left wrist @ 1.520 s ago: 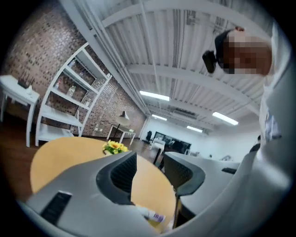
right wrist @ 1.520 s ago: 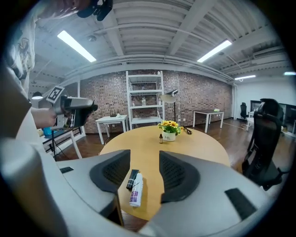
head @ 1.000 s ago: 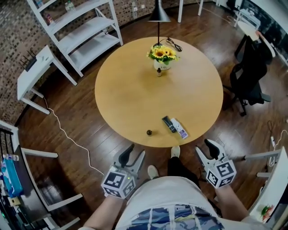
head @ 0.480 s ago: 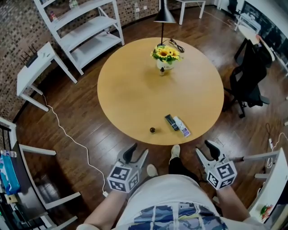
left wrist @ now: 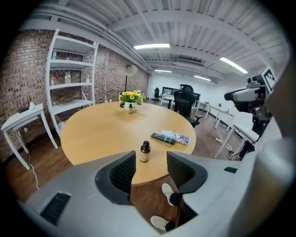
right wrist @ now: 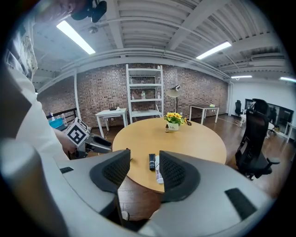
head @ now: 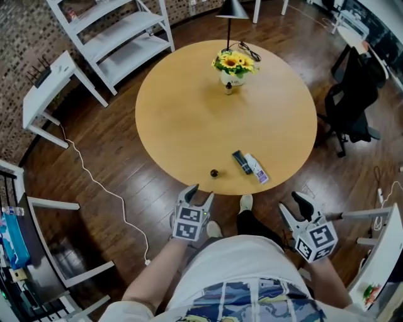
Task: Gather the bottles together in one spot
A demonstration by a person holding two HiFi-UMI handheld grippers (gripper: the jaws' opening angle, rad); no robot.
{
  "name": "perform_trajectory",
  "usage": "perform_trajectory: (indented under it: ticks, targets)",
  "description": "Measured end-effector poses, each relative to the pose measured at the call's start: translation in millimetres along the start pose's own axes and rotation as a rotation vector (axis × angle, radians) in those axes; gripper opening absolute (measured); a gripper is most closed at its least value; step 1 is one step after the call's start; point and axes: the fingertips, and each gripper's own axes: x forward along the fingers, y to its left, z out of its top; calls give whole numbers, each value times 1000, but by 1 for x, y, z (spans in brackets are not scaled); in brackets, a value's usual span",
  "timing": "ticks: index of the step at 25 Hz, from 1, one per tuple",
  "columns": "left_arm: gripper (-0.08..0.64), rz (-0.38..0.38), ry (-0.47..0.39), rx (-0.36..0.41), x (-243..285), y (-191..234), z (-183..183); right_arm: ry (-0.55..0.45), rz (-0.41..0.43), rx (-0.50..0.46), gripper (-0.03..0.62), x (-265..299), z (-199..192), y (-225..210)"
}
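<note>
A small brown bottle [head: 214, 173] [left wrist: 145, 152] stands near the round table's front edge [head: 189, 182]. A second small bottle [head: 228, 88] [right wrist: 167, 128] stands far back beside the flower pot. A dark tube [head: 240, 161] [right wrist: 151, 162] and a white tube [head: 256, 169] [right wrist: 158, 172] lie side by side at front right. My left gripper [head: 199, 192] [left wrist: 151, 171] hovers just short of the table edge, pointing at the near bottle; its jaws are opening with nothing between them. My right gripper [head: 288, 201] [right wrist: 144, 173] hangs open and empty off the table's front right.
A pot of sunflowers [head: 234, 65] and a black lamp [head: 230, 9] stand at the table's far side. White shelves [head: 113, 31] and a white side table [head: 47, 88] are at left, a black office chair [head: 352, 100] at right. A cable [head: 101, 188] runs over the floor.
My left gripper has moved forward and to the right, up to the table's front edge near the brown bottle. The right gripper has hardly shifted.
</note>
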Motion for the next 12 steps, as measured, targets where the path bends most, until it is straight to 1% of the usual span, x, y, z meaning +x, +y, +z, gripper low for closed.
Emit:
perform_trajectory:
  ticks: [3, 5, 7, 8, 9, 12]
  targets:
    - [216, 12, -36, -20, -2, 14, 23, 30, 45, -71, 222, 12, -11, 0]
    - [216, 24, -61, -48, -9, 25, 39, 46, 103, -101, 222, 32, -25, 7]
    - [216, 29, -71, -59, -19, 32, 50, 47, 164, -98, 224, 64, -39, 21]
    - [216, 29, -69, -59, -24, 34, 53, 47, 188, -85, 238, 84, -44, 30]
    - [216, 28, -63, -60, -30, 34, 53, 45, 206, -71, 239, 105, -47, 40]
    - [216, 25, -43, -77, -47, 31, 48, 23, 227, -54, 256, 175, -59, 64]
